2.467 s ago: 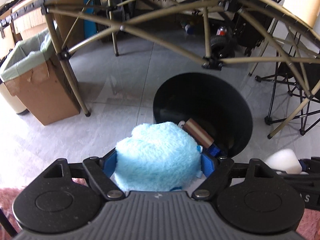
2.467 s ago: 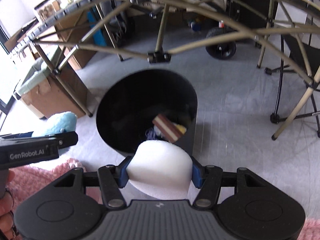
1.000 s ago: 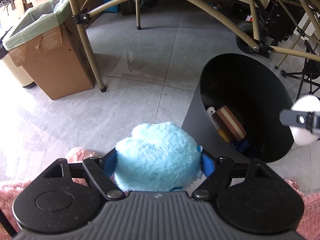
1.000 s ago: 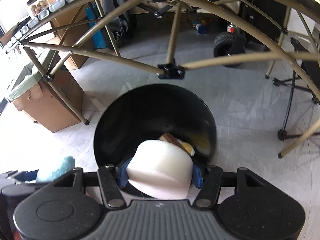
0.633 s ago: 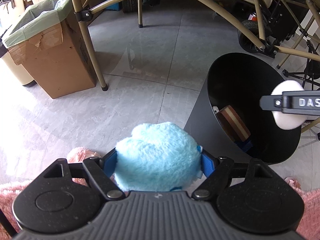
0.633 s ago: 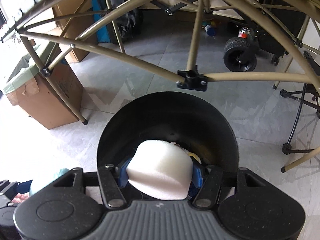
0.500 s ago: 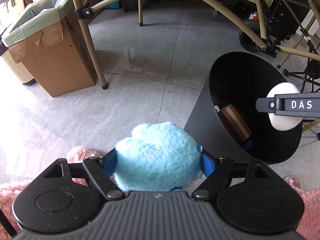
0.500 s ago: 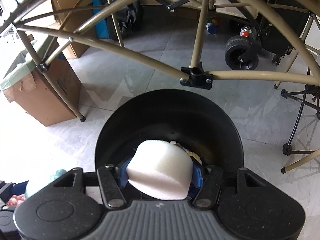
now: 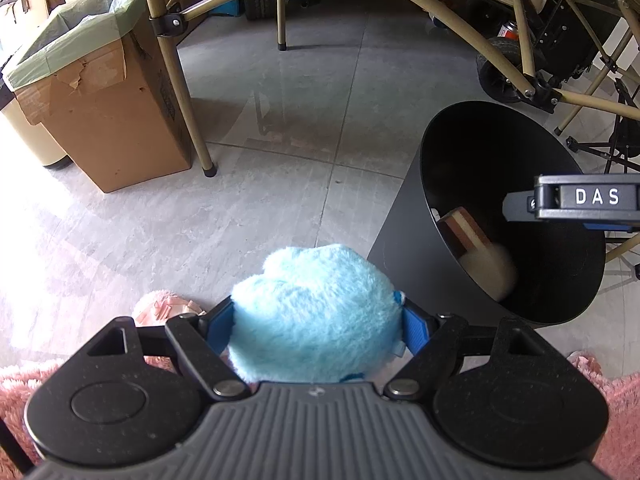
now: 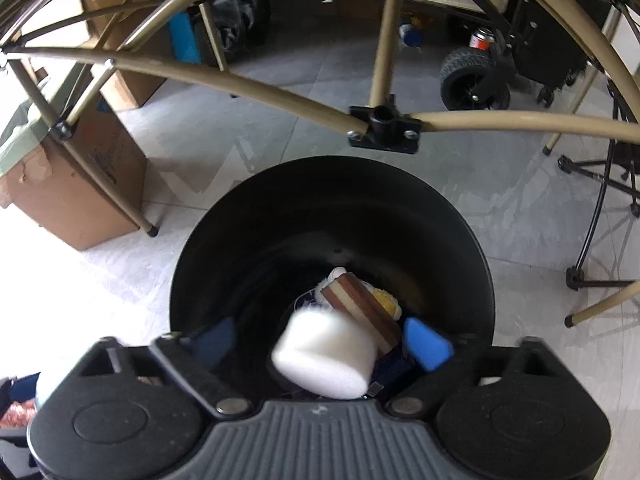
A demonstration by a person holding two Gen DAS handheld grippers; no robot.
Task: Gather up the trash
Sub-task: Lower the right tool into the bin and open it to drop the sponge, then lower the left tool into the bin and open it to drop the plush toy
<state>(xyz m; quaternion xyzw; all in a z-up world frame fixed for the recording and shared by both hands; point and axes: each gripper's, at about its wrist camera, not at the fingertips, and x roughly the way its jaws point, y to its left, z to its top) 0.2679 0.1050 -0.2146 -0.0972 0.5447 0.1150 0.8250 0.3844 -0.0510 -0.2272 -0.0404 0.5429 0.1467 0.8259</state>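
Right tool (image 10: 320, 340) opening, foam (image 10: 326, 354) dropping free into bin (image 10: 332, 208). Left tool (image 9: 318, 330) clenched on plush (image 9: 316, 312); next, centre above bin before releasing.

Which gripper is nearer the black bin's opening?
Right. The right gripper, jaws opening, hangs directly over the black bin, the white foam piece dropping clear inside. The left gripper, gripping the blue plush, sits beside the bin, over the floor.

Sunlit grey tiled floor (image 9: 280, 128), tan folding frame (image 10: 248, 80), perhaps a table.
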